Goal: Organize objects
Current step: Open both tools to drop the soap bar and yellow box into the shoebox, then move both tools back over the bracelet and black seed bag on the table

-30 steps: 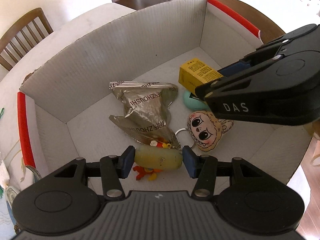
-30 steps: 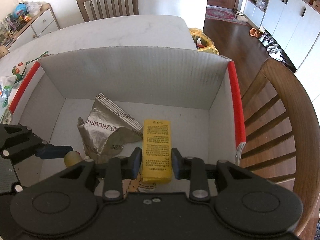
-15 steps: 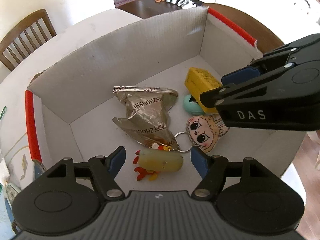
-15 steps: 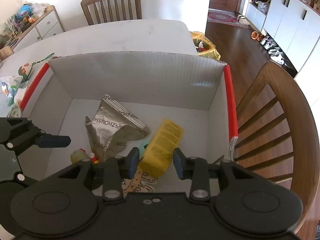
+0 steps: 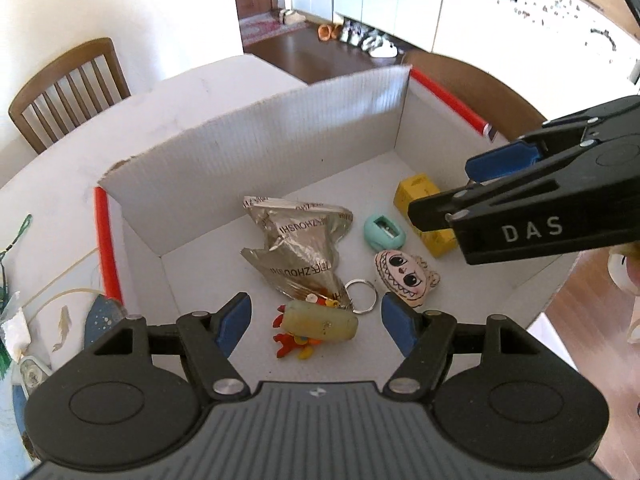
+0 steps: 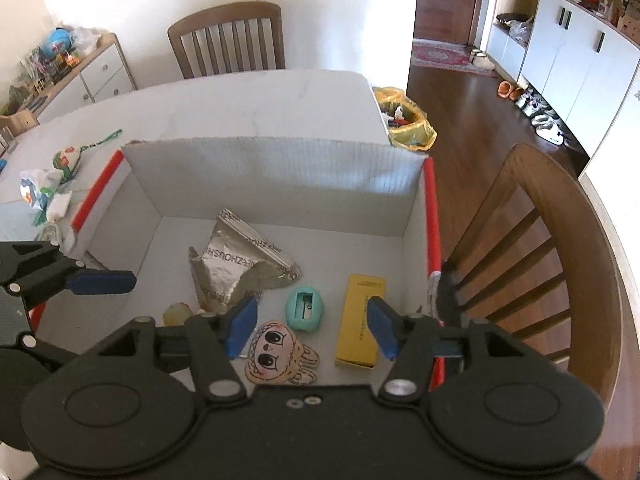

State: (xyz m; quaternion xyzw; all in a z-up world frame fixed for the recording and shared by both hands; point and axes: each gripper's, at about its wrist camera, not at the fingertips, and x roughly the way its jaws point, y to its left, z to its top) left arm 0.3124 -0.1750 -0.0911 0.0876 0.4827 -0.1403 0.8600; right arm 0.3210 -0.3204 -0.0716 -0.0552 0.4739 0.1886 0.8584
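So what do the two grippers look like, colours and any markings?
Both are matte black plastic with round pivot discs, silver rivets and blue pads on the fingers. The right gripper has white "DAS" lettering on its side; the left gripper has a ribbed grey body.

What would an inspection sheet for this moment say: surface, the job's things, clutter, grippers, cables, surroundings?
Surface: white table carrying an open cardboard box with red edge strips.
Job's things: lying in the box are a silver foil packet, yellow carton, teal pencil sharpener, cartoon face charm and chicken keychain.
Clutter: small pouches and wrappers on the table outside the box.
Grippers: left gripper open above the chicken keychain; right gripper open, holding nothing.
Cables: nothing seen.
Surroundings: wooden chairs, yellow bag on the wood floor, white cabinets.
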